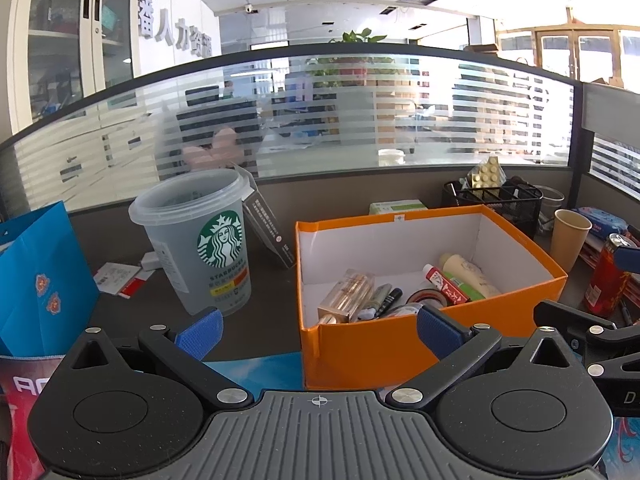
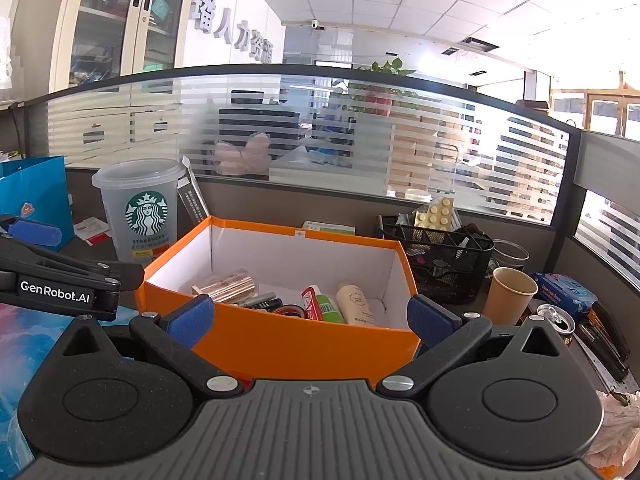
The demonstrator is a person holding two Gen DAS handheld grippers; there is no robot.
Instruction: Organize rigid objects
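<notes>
- Nearest me, both the left gripper and the right gripper hang with fingers spread wide, holding nothing.
- Just past them sits the orange box on the counter, already holding tubes, pens and tape.
- I judge I'm between picks; next candidate is the paper cup or red can at right.

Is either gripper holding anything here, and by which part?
Nothing is held. The left gripper and right gripper are both open and empty, in front of the orange box.
</notes>
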